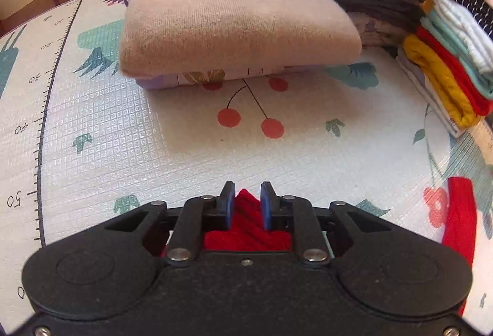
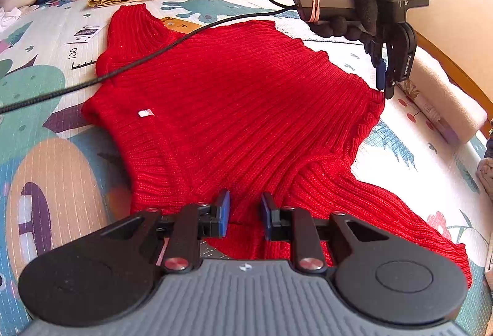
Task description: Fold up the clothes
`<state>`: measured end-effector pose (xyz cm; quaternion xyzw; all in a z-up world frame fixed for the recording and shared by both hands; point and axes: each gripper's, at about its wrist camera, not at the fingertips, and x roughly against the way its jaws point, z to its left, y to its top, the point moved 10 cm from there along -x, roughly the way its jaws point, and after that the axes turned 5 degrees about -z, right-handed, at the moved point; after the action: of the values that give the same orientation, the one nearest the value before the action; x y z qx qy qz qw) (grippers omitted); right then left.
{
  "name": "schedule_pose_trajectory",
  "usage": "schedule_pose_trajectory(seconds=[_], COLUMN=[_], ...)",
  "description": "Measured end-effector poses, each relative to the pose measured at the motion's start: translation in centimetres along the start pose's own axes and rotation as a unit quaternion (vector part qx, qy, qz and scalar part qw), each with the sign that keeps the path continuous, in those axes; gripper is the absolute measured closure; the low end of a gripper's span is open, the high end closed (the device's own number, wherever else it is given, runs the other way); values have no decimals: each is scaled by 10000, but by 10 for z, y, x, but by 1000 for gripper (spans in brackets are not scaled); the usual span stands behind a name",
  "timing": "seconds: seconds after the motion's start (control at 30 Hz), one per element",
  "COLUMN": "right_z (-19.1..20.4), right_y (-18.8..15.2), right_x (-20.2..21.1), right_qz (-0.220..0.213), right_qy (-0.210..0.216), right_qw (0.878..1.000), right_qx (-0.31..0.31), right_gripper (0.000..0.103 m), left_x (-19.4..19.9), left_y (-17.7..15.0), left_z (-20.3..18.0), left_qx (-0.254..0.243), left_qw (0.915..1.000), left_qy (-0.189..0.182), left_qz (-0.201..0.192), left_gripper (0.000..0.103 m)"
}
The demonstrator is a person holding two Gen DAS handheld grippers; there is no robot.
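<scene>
On the play mat (image 2: 61, 169) my red sweater (image 2: 234, 108) lies spread flat. My left gripper (image 1: 247, 200) pinches a fold at its far edge; my right gripper (image 2: 245, 212) sits parted over the near hem, fingers straddling the knit without clamping it.

The left wrist camera sits low, just behind the left gripper (image 1: 247, 203), and looks flat across the play mat (image 1: 101, 132) at a folded tan sweater (image 1: 237, 24) near it and piles of folded clothes (image 1: 443, 58) to the right. The right wrist camera sits higher, behind the right gripper (image 2: 245, 214), and looks down over the red sweater (image 2: 234, 108); it also sees the left gripper (image 2: 385, 80) from the side; both views share the red sweater (image 1: 246, 225), the mat and the tan sweater (image 2: 446, 95).
</scene>
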<state>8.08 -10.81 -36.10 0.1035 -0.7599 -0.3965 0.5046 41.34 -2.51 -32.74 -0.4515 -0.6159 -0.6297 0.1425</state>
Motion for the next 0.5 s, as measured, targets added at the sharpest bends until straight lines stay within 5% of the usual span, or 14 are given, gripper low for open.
schedule_pose_trajectory(seconds=[0.17,0.27,0.37,0.5], right_z=[-2,-7,-11,6], right_y=[0,4,11,25], right_x=[0,-1,1,3], right_qz=[7,112,84,-226], right_qy=[71,136,85,240], right_qw=[10000,9997,9997,9993], right_qx=[15,-183,-219,200], right_gripper=[79,79,74,74], left_x=[86,126,151,154], left_y=[-45,-92,-127,-137], left_z=[15,32,54,84], left_qx=[431,293,261,706], left_qw=[9981,9969,9931,9900], left_qy=[124,620,1076,1120], left_qz=[-431,-381,-395,-483], left_gripper=[86,86,86,86])
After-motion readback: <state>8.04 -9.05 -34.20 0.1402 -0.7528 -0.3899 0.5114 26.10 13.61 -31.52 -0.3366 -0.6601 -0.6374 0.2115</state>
